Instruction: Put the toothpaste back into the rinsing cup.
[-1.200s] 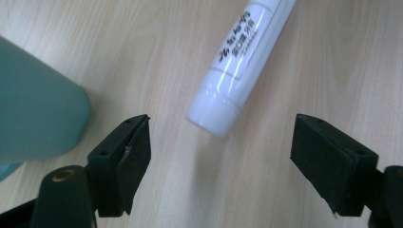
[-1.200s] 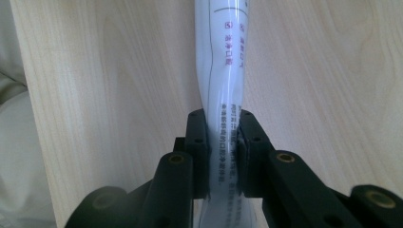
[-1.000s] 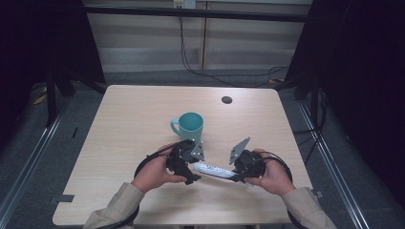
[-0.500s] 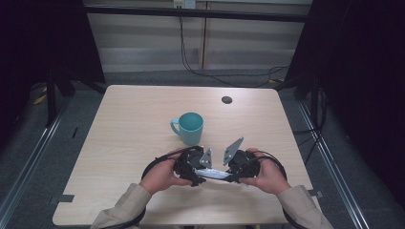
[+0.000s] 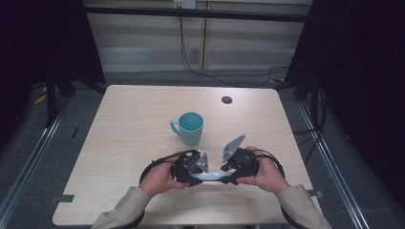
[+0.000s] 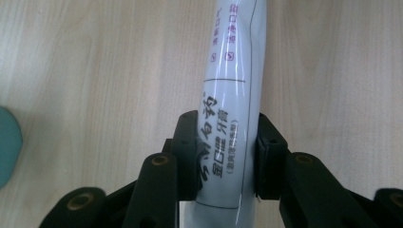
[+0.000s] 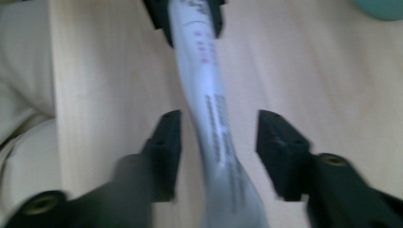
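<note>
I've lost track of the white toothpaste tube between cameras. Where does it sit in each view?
High view: the toothpaste tube lies near the table's near edge, between the two grippers.
Left gripper view: it runs up the centre, clamped between the jaws.
Right gripper view: it runs up the centre, between open jaws, not touching them.
Shared landmark: the teal mug, at the left edge and top right corner.

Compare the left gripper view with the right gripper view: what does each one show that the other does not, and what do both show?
Left gripper view alone: the left gripper shut on the toothpaste tube, with its printed characters sharp and readable.

Right gripper view alone: the right gripper with its jaws open on either side of the tube, apart from it, and a pale sleeve at the left edge.

Both: the white tube, the wooden table, and an edge of the teal mug.
</note>
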`<state>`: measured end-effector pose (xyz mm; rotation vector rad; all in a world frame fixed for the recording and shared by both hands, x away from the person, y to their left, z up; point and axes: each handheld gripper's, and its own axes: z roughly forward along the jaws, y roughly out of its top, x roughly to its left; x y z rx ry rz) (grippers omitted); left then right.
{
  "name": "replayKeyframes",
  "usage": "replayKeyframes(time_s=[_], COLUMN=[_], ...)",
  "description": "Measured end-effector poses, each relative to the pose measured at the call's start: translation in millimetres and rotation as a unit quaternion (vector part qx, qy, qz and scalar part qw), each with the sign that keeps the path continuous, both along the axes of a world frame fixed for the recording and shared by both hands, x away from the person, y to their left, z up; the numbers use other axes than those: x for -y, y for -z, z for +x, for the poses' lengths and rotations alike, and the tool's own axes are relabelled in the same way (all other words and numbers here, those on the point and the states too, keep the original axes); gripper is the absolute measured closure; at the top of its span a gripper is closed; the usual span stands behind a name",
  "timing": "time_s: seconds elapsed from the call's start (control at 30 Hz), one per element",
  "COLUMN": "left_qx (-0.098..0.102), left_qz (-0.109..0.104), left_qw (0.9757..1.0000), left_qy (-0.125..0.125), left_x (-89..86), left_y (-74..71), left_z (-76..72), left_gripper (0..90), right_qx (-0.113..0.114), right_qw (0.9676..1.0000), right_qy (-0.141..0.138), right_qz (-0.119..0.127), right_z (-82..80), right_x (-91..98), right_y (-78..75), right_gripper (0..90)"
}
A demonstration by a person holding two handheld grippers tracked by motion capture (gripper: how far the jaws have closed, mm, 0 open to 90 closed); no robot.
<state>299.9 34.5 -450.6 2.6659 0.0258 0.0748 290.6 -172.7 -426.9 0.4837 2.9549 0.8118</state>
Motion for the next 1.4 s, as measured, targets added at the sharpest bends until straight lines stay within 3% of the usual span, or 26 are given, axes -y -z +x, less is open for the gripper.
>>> replayKeyframes(time_s=[0.1, 0.17, 0.23, 0.33, 0.5, 0.67, 0.87, 1.0, 1.03, 1.13, 1.2, 1.23, 1.3, 1.37, 1.4], left_qx=[-0.01, -0.017, -0.017, -0.024, -0.023, -0.034, -0.059, -0.064, -0.07, -0.071, -0.074, -0.074, -0.084, -0.09, -0.094], left_qz=[-0.015, -0.028, -0.023, -0.031, -0.034, -0.061, -0.099, -0.11, -0.118, -0.129, -0.145, -0.148, -0.166, -0.174, -0.176], left_qw=[0.9996, 0.9988, 0.9986, 0.9974, 0.9964, 0.9924, 0.9851, 0.9834, 0.9817, 0.9799, 0.977, 0.9764, 0.9714, 0.9693, 0.9681], left_qy=[-0.021, -0.036, -0.043, -0.06, -0.074, -0.101, -0.128, -0.129, -0.133, -0.134, -0.139, -0.139, -0.148, -0.148, -0.151], left_x=[-7.9, -12.4, -18.4, -27.3, -36.6, -45.9, -53.1, -51.7, -51.1, -50.9, -50.4, -50.2, -48.9, -47.6, -46.4], left_y=[0.6, 0.9, -0.3, -1.5, -3.6, -3.8, -3.6, -2.0, -1.6, -3.0, -3.9, -4.4, -3.5, -1.9, -0.1], left_z=[1.5, 2.5, 5.3, 8.5, 14.2, 18.6, 22.3, 23.3, 23.2, 23.2, 23.2, 23.5, 22.9, 22.9, 22.5], left_gripper=[68.9, 69.0, 69.0, 69.0, 69.1, 69.1, 69.2, 69.2, 69.2, 69.2, 69.2, 69.2, 69.2, 69.2, 69.2], right_qx=[0.011, 0.023, 0.027, 0.029, 0.018, 0.006, -0.015, -0.026, -0.031, -0.039, -0.041, -0.046, -0.054, -0.053, -0.054], right_qw=[0.9986, 0.9954, 0.9919, 0.9898, 0.9867, 0.9849, 0.9785, 0.9746, 0.9732, 0.9718, 0.9701, 0.968, 0.9632, 0.9617, 0.9572], right_qy=[0.031, 0.061, 0.084, 0.102, 0.124, 0.136, 0.15, 0.144, 0.143, 0.141, 0.141, 0.142, 0.141, 0.14, 0.136], right_qz=[0.042, 0.071, 0.091, 0.095, 0.104, 0.106, 0.141, 0.17, 0.177, 0.185, 0.193, 0.202, 0.222, 0.23, 0.25], right_z=[1.7, 4.8, 7.2, 6.7, 7.9, 10.0, 10.2, 8.8, 8.6, 9.5, 10.6, 11.3, 12.8, 14.0, 14.4], right_x=[13.0, 24.3, 34.9, 47.1, 57.0, 60.4, 57.4, 48.7, 46.3, 39.8, 36.6, 34.4, 30.7, 25.7, 21.5], right_y=[-9.1, -16.0, -21.0, -24.6, -17.7, -6.3, 4.4, 11.8, 13.9, 20.0, 22.3, 23.0, 24.0, 24.6, 24.1], right_gripper=[39.4, 34.4, 32.1, 31.5, 30.6, 31.0, 34.7, 41.9, 42.3, 44.7, 44.9, 45.2, 45.1, 45.1, 47.6])
